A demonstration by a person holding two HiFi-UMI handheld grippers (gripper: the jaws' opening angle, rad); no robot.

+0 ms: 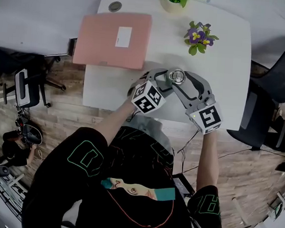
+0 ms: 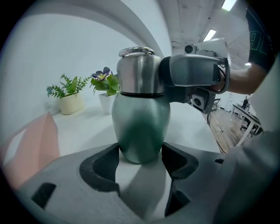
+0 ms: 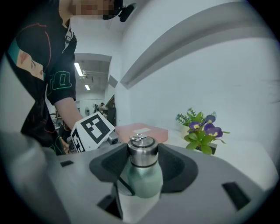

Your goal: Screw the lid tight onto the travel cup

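The travel cup [image 1: 176,77] stands upright on the white desk [image 1: 226,53], close to its front edge. The left gripper [image 2: 140,158] has its jaws closed on the narrow foot of the green body. The right gripper [image 3: 142,158] has its jaws closed around the steel lid [image 3: 142,151], pads against both sides. Judged risks: the left hold sits low on a tapered, smooth surface, so turning force at the top may spin the body in the pads or rock the cup over. The polished lid may slip under the right pads and be left only partly tightened. If the right gripper bears at an angle, the threads may cross. A sideways jerk could push the cup off the front edge.
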